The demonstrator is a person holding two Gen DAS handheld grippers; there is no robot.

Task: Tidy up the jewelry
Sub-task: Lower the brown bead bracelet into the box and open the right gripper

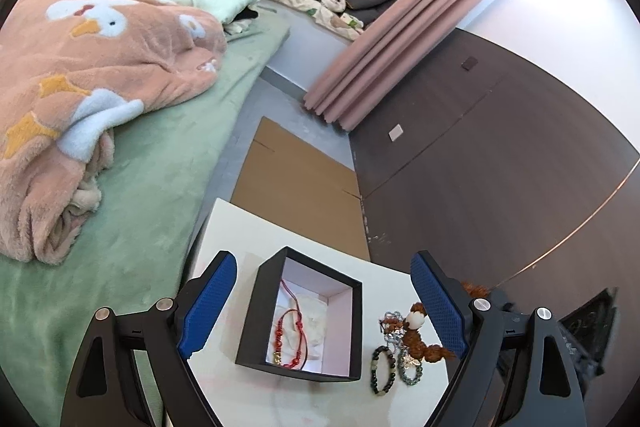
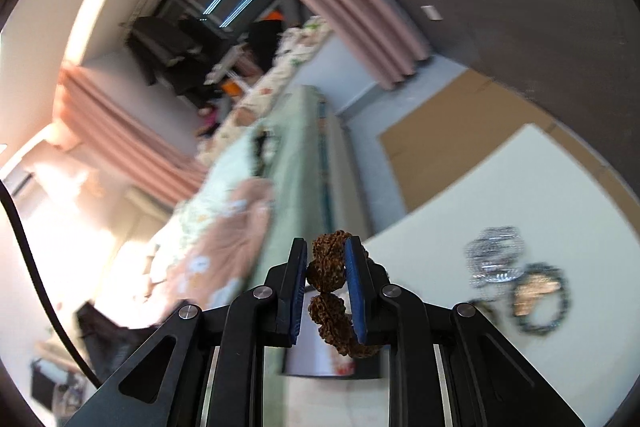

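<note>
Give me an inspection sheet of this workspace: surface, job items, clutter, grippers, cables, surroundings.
Surface: white table beside the bed.
Job's things: open black box on the table, red cord bracelet inside it; dark bead bracelets, a silver piece and a brown bead piece lie right of the box; brown seed-bead bracelet lifted off the table.
Clutter: nothing seen on the table besides jewelry.
Grippers: left hand-held gripper open, empty, over the box; right hand-held gripper shut on the brown seed-bead bracelet.
Cables: black cable at the right view's left edge.
Surroundings: green bed, pink blanket, pink curtain, cardboard on the floor.
</note>
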